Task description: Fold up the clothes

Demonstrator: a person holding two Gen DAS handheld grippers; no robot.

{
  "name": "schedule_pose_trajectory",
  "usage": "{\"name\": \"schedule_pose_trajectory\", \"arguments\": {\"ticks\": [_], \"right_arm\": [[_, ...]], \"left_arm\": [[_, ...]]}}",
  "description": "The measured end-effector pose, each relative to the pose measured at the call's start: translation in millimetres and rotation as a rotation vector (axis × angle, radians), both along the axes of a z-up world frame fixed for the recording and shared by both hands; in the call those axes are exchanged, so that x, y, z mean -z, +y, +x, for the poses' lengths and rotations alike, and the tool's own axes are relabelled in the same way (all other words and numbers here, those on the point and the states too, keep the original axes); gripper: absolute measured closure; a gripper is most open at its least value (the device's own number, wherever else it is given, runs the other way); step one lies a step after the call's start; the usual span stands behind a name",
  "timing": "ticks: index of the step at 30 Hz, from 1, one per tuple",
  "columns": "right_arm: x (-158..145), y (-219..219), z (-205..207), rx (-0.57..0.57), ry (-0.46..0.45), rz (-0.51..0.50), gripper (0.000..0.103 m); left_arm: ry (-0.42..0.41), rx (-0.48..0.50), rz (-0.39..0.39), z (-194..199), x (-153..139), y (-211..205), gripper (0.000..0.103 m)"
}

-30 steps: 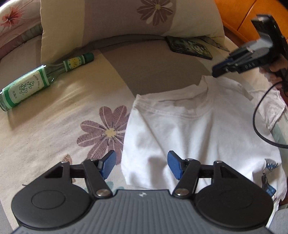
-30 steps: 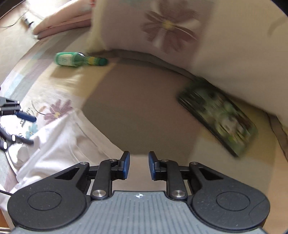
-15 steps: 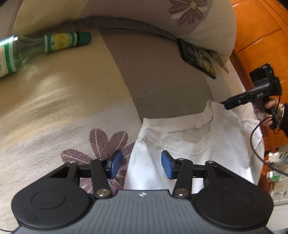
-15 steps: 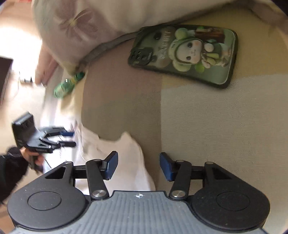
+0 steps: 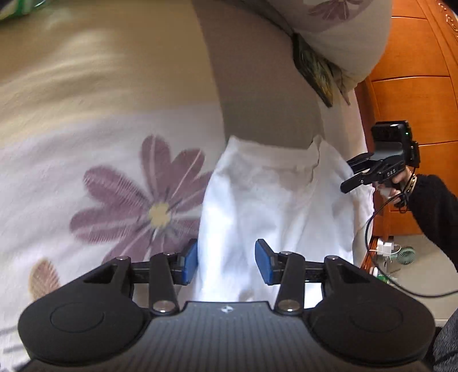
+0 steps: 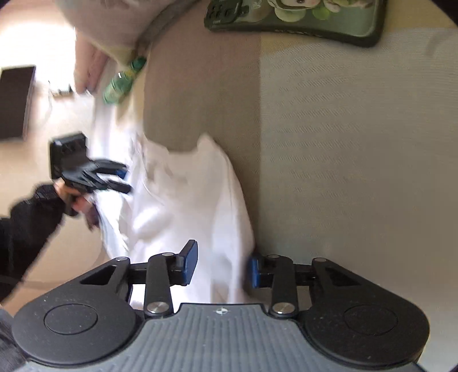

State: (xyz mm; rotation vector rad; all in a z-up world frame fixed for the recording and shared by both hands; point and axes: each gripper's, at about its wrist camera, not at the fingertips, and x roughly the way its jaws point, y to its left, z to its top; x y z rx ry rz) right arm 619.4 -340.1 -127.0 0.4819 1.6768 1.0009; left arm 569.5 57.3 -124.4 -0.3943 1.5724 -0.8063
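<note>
The left claw (image 5: 226,261) is open wide, and the side edge of the white shirt (image 5: 266,211) runs up between its blue pads (image 5: 190,261). The pads are not pinching the cloth. Past this claw the shirt lies flat on the bed cover (image 5: 114,85), with its collar at the far end. A big purple flower (image 5: 143,200) is printed on the cover just left of the claw.

The right claw (image 6: 221,264) is open wide too — the other edge of the shirt sits between its pads, loose. A phone (image 6: 294,20) in a green case lies on the cover far ahead of this claw. A green bottle (image 6: 121,83) lies far off to its left, looking blurry. Each claw shows up in the other's view — held by a hand (image 5: 393,190) in a dark sleeve.
</note>
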Motion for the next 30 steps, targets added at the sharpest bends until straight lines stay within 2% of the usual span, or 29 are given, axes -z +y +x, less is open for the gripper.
{"name": "schedule_pose_trajectory", "arguments": {"ticks": [2, 4, 5, 6, 7, 9, 13, 15, 18, 20, 24, 27, 29, 30], "right_arm": [[5, 9, 5, 0.017, 0.003, 0.029, 0.066], [6, 13, 4, -0.001, -0.021, 0.017, 0.081], [6, 15, 4, -0.013, -0.035, 0.007, 0.087], [7, 12, 3, -0.003, -0.034, -0.003, 0.097], [7, 8, 0, 0.016, -0.037, -0.006, 0.097], [6, 0, -7, 0.054, -0.052, -0.007, 0.099], [-25, 16, -24, 0.017, -0.245, -0.112, 0.098], [-42, 30, -32, -0.030, -0.354, -0.173, 0.098], [-60, 33, -32, -0.042, -0.444, -0.202, 0.099], [-66, 30, -25, -0.029, -0.480, -0.219, 0.099], [-66, 42, -11, -0.024, -0.517, -0.256, 0.099], [-65, 51, 0, -0.019, -0.545, -0.284, 0.099], [-65, 57, 7, -0.017, -0.564, -0.302, 0.097], [-63, 58, 7, -0.006, -0.573, -0.317, 0.094]], "left_arm": [[-0.015, 0.035, 0.009, 4, -3, -10, 0.060], [-0.035, 0.055, 0.016, 3, -6, -10, 0.064], [-0.043, 0.044, 0.029, 1, -6, -8, 0.069], [-0.046, 0.022, 0.045, -1, -5, -4, 0.083], [-0.049, -0.005, 0.062, -3, -4, 0, 0.092], [-0.070, -0.053, 0.077, -8, -2, 6, 0.095], [-0.175, -0.060, 0.138, -23, -19, -2, 0.100], [-0.218, -0.077, 0.160, -31, -32, -4, 0.101], [-0.226, -0.175, 0.142, -39, -56, 13, 0.101], [-0.261, -0.207, 0.147, -45, -74, 23, 0.101], [-0.324, -0.262, 0.168, -37, -91, 34, 0.101], [-0.353, -0.231, 0.222, -22, -81, 24, 0.100], [-0.343, -0.189, 0.312, -16, -61, 8, 0.099], [-0.337, -0.167, 0.361, -13, -51, -1, 0.095]]}}
